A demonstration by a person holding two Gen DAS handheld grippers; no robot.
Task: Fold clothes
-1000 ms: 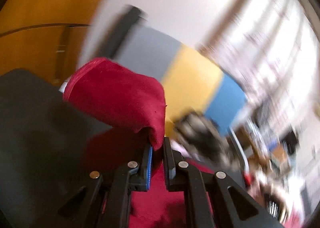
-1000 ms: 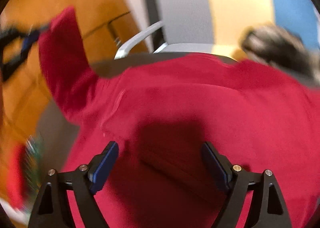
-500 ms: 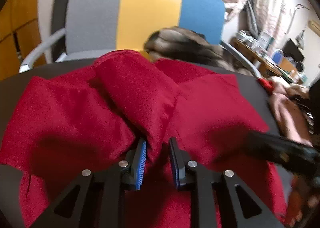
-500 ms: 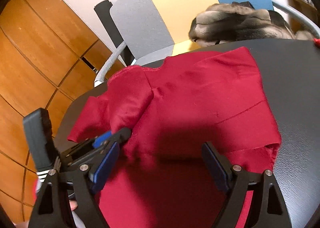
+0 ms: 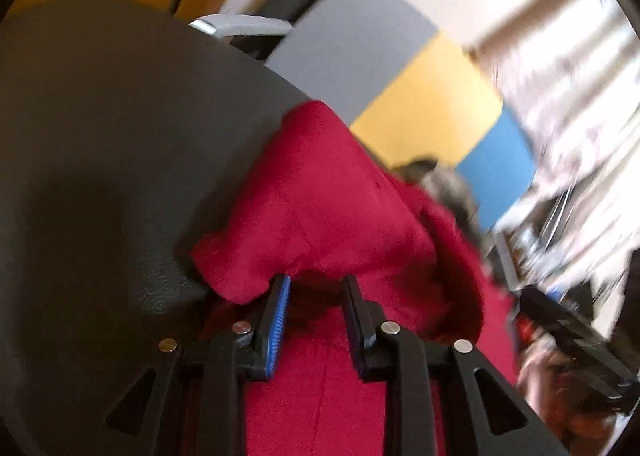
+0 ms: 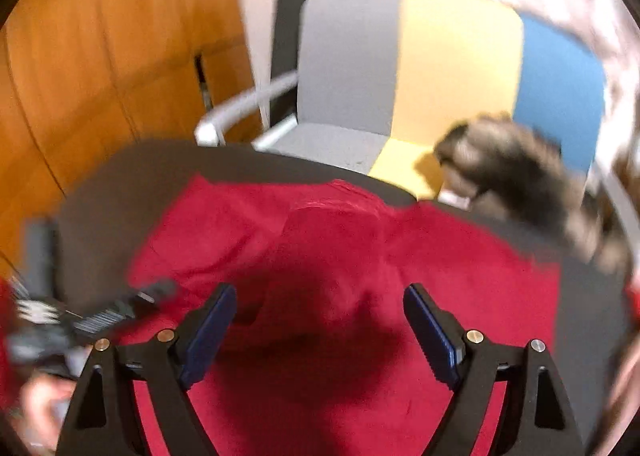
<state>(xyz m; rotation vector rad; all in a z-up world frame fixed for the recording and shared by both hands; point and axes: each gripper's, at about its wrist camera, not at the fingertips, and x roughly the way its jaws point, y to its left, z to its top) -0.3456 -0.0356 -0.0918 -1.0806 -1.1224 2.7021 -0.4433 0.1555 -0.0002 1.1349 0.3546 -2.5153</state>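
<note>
Left wrist view: a crimson fleece garment [image 5: 332,212] lies spread on the dark grey round table [image 5: 112,144]. A raised fold of it sits just beyond the left gripper [image 5: 316,292], whose jaws are parted, gripping nothing. Over the garment, the right gripper [image 6: 320,296] hangs with jaws spread wide. Behind the table stands a grey, yellow and blue chair [image 6: 448,56] holding a dark fur bundle [image 6: 516,172].

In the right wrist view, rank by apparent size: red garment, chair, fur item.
1. red garment, though nearness to the camera inflates it
2. chair
3. fur item
</note>
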